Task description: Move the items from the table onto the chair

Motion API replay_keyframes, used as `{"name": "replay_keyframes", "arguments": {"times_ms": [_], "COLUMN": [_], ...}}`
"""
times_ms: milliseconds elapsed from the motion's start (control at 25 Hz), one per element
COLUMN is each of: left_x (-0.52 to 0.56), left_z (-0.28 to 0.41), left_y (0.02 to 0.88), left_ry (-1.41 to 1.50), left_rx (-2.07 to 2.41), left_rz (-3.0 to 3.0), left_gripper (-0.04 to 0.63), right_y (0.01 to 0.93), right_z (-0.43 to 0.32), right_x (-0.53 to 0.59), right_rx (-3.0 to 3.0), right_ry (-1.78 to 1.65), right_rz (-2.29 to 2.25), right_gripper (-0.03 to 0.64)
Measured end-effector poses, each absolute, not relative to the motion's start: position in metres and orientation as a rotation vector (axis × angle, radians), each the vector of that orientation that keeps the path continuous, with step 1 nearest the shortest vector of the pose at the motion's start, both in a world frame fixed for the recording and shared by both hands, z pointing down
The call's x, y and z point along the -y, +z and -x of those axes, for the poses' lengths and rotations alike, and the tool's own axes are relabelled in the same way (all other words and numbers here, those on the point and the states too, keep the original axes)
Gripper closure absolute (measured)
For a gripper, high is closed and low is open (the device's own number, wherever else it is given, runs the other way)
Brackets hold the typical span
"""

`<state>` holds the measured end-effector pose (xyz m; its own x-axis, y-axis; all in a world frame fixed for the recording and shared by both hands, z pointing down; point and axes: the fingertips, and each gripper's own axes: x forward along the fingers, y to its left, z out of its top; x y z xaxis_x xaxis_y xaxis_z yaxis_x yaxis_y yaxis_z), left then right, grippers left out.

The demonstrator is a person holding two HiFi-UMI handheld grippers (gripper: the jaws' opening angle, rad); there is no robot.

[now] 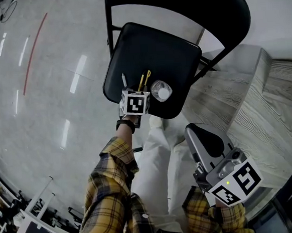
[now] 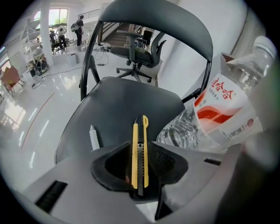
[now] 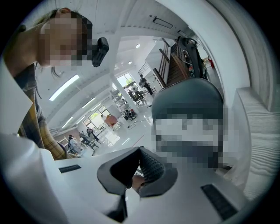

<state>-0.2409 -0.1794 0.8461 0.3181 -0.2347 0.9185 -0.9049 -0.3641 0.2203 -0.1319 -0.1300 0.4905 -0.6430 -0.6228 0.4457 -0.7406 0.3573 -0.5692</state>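
Over the chair (image 1: 145, 48), a yellow knife (image 2: 140, 148) is clamped in the left gripper (image 2: 141, 175). The right gripper (image 3: 139, 164) is seen with jaws together.

Quick count: one chair (image 1: 145, 48), one yellow box cutter (image 2: 140, 144), one water bottle (image 2: 210, 113), one white pen (image 2: 93, 138), one desk (image 1: 266, 114). Plus two grippers: left gripper (image 2: 141, 162), right gripper (image 3: 139, 168).

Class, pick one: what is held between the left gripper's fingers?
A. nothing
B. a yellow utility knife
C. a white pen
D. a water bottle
B: in the left gripper view, the left gripper clamps a yellow utility knife in its fingers over the chair seat, where the water bottle lies.
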Motion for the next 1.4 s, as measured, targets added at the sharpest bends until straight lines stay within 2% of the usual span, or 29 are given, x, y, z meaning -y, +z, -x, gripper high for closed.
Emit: {"name": "replay_keyframes", "arguments": {"times_ms": [320, 440, 800, 1120, 1400], "left_x": [0.174, 0.18, 0.184, 0.155, 0.076], "left_z": [0.255, 0.264, 0.25, 0.17, 0.044], "left_y": [0.801, 0.76, 0.602, 0.432, 0.305], "left_ry": [1.039, 1.02, 0.905, 0.711, 0.518], "left_rx": [1.068, 1.099, 1.157, 1.092, 0.921], "left_rz": [-1.809, -1.852, -2.012, -2.271, -2.553], "left_gripper": [0.479, 0.526, 0.589, 0.591, 0.591], "right_y": [0.466, 0.44, 0.353, 0.269, 0.229], "right_z": [0.136, 0.137, 0.116, 0.041, -0.064], "right_x": [0.119, 0.118, 0.087, 0.032, -0.043], "right_rx": [2.493, 2.527, 2.607, 2.66, 2.598], "right_ry": [1.119, 1.092, 1.006, 0.825, 0.695], "right_rz": [-1.225, -1.239, -1.33, -1.498, -1.756], "right_gripper": [0.598, 0.598, 0.598, 0.598, 0.598]}}
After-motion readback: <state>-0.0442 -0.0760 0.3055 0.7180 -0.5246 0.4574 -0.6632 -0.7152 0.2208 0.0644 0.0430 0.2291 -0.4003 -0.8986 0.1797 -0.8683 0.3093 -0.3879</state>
